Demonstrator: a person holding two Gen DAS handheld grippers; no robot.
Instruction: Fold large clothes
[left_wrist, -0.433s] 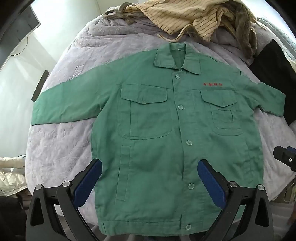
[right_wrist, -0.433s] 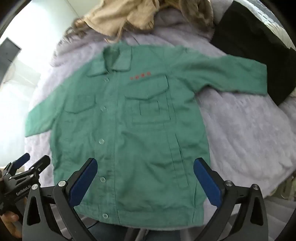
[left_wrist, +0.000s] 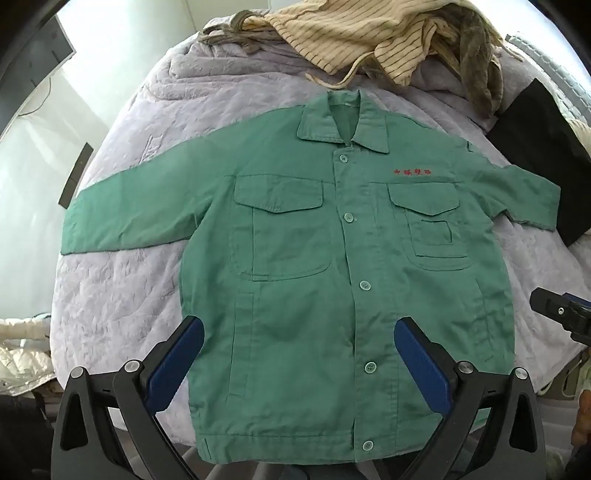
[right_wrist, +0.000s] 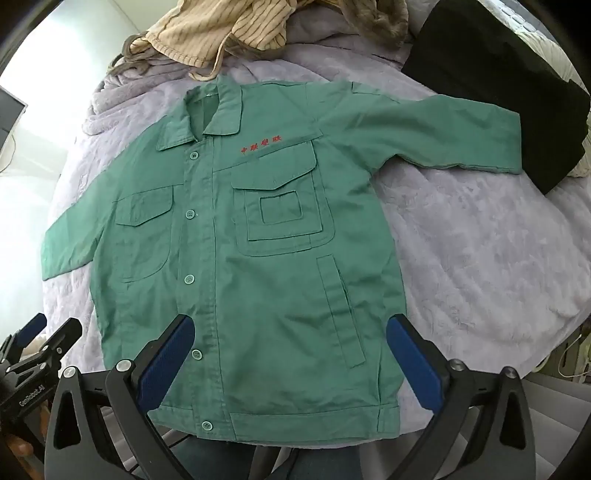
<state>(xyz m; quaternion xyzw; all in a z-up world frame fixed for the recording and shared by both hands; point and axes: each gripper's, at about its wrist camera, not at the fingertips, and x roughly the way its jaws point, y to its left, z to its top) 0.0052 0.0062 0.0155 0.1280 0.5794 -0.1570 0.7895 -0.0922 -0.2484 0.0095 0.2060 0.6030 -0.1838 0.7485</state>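
A green button-up work jacket (left_wrist: 314, 266) (right_wrist: 258, 266) lies flat and front side up on a lilac quilt, sleeves spread to both sides, collar at the far end, red lettering on the chest. My left gripper (left_wrist: 299, 332) hovers above its lower half, open, nothing between the blue pads. My right gripper (right_wrist: 290, 328) also hangs open over the lower hem area, empty. The left gripper (right_wrist: 33, 332) shows at the right wrist view's left edge; part of the right one (left_wrist: 561, 314) shows at the left wrist view's right edge.
The lilac quilt (left_wrist: 122, 280) (right_wrist: 480, 240) covers a bed. A pile of striped beige and brownish clothes (left_wrist: 369, 40) (right_wrist: 229, 26) lies beyond the collar. A black garment (left_wrist: 543, 147) (right_wrist: 498, 85) lies by the jacket's right sleeve. The bed's near edge runs just below the hem.
The jacket lies as before. The right wrist view has swung a little: the jacket now sits more centred and sharper, its right sleeve higher in frame. The left view is almost unchanged.
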